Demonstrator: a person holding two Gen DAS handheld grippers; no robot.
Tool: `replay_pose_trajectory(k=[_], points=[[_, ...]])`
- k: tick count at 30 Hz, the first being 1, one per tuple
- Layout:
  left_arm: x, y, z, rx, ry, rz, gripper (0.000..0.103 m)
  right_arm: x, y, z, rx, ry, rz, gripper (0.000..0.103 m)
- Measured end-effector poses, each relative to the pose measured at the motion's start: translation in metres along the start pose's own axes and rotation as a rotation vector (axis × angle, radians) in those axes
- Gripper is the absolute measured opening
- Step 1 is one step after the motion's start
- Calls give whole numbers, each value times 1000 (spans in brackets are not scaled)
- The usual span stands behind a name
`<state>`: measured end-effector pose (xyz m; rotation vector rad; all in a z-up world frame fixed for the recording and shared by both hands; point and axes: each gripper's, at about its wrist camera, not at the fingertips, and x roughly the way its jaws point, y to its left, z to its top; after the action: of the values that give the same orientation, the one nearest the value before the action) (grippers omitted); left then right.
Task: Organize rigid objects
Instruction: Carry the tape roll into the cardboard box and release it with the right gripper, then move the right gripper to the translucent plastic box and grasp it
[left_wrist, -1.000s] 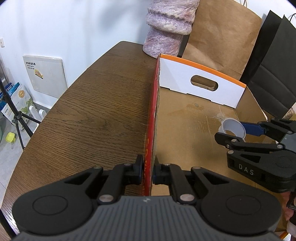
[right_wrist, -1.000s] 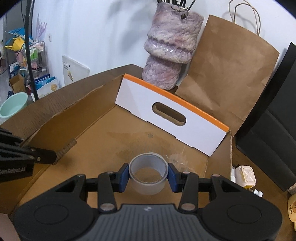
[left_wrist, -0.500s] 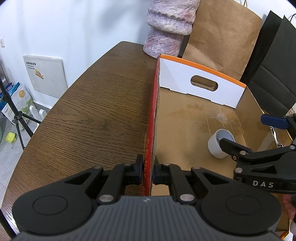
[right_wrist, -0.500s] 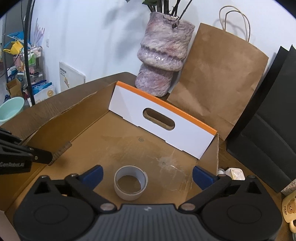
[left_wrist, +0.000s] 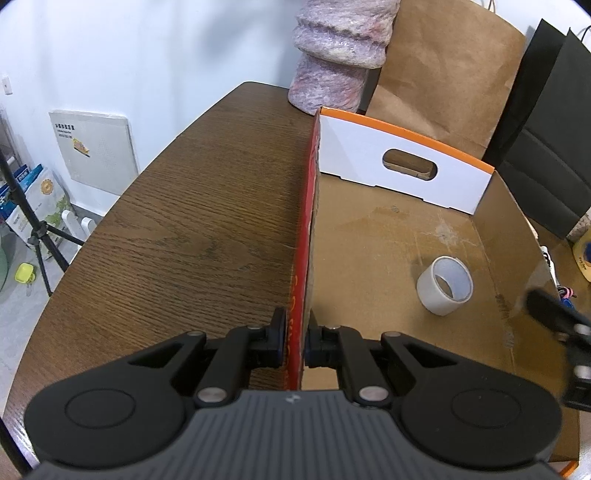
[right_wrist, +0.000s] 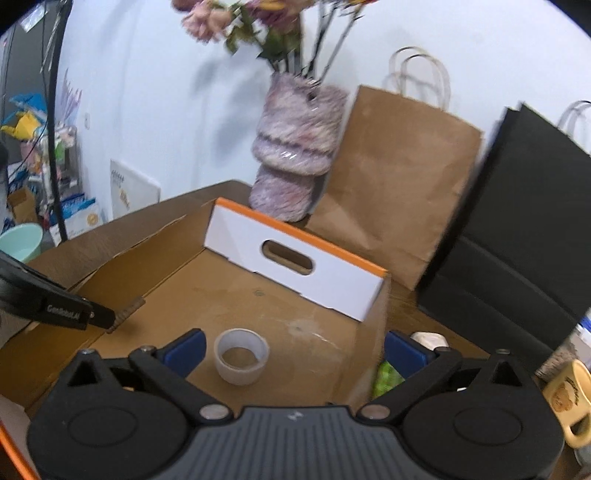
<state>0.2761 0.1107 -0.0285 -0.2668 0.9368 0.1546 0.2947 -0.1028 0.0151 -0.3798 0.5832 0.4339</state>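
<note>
The left gripper (left_wrist: 296, 343) is clamped on the side wall of the cardboard box (left_wrist: 308, 236), one finger pressed to the red printed outer face and the other to the plain brown inner face, near the box's closest corner. That wall runs straight ahead from between the fingers to the white end panel with its orange top edge and oval handle hole (left_wrist: 410, 164). To the right of this gripper, on the floor of the box, lies the roll of tape (left_wrist: 444, 285), resting on one flat side with its opening upward, apart from every wall. To the left of the clamped wall stretches the dark wooden table (left_wrist: 184, 236).

The right gripper (right_wrist: 293, 350) is spread wide with nothing between its blue-padded fingers. It hangs above the near right part of the box: its left pad (right_wrist: 184, 349) is over the box floor, its right pad (right_wrist: 402, 350) outside the right wall. The roll of tape (right_wrist: 242, 356) sits on the box floor just ahead of it, closer to the left pad and touching neither.

Beyond the far end of the box stand a mottled pink vase with flowers (right_wrist: 295, 155), a brown paper bag (right_wrist: 399, 192) and a black bag (right_wrist: 517, 206). At the right gripper's right side stands a yellow mug (right_wrist: 569, 395).
</note>
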Motion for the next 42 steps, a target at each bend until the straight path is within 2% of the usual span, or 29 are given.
replay_pose_trajectory(k=[5,13,21,27,42], points=[[0,-2,-1,0,-4,19,10,-27,-28,-20,73,-29,-49,103],[-1,-6,-3,19,-19,40,10,-61,-75,-77,195,-9,-143,103],[-5,-9,-6,27,-49,60,10,-64,-97,-128,299,32,-156,103],[-6,-10,-5,43,-61,60,10,-43,-95,-136,348,19,-140,103],[-8,-11,-6,57,-77,65,10,-6,-92,-129,405,68,-244,103]])
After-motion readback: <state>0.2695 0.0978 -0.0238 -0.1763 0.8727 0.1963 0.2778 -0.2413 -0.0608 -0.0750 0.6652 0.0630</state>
